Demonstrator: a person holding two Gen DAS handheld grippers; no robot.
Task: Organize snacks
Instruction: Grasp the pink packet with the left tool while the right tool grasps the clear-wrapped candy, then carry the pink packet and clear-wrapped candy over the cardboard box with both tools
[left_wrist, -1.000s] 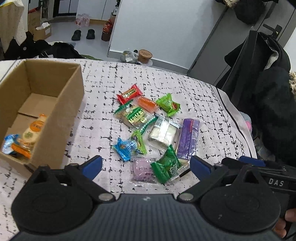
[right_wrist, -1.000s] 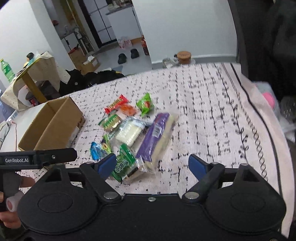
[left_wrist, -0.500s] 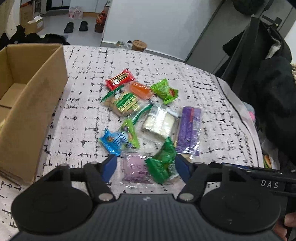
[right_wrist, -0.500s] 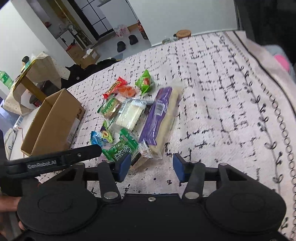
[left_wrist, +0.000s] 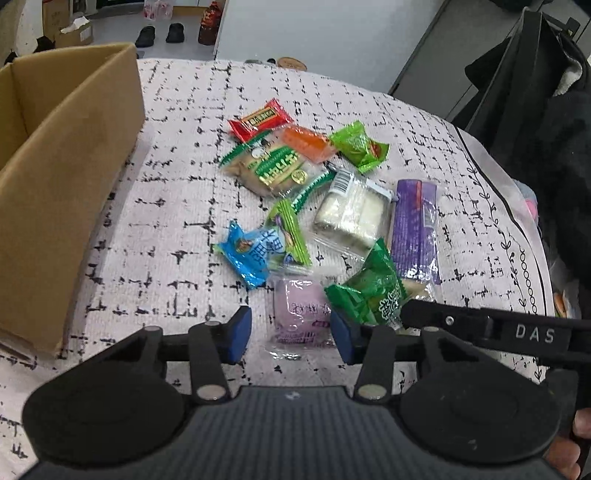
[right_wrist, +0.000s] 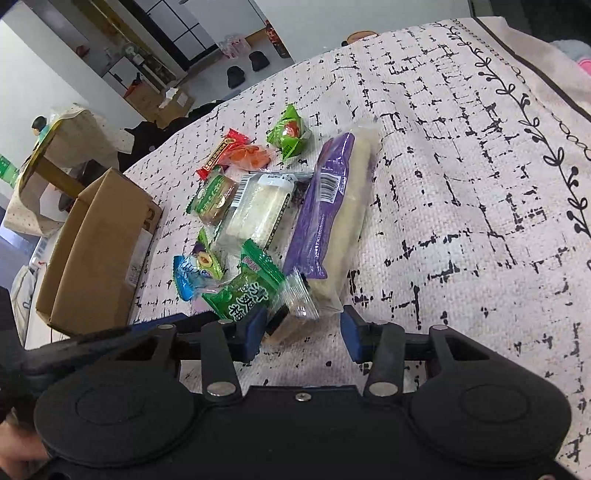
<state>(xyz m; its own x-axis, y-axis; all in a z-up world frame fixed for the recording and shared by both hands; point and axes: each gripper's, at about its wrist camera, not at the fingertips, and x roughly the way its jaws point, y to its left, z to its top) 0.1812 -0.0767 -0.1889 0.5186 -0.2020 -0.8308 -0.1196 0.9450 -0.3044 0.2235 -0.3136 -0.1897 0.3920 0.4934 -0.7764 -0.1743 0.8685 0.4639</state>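
here the left gripper (left_wrist: 290, 334) has just been narrowing its blue jaws around a pale purple clear-wrapped snack (left_wrist: 301, 314), pads not yet pressing. the right gripper (right_wrist: 301, 332), also just closing, brackets the near end of a long purple-wrapped roll (right_wrist: 325, 218), unclenched. the brown cardboard box (left_wrist: 62, 177) sits at nine o'clock of the pile.

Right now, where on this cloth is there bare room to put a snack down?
Bare cloth lies between the cardboard box and the snack pile, left of the blue packet, and widely to the right of the long purple packet, out to the leaf-vine border. The pile is crowded, with both grippers at its near edge.
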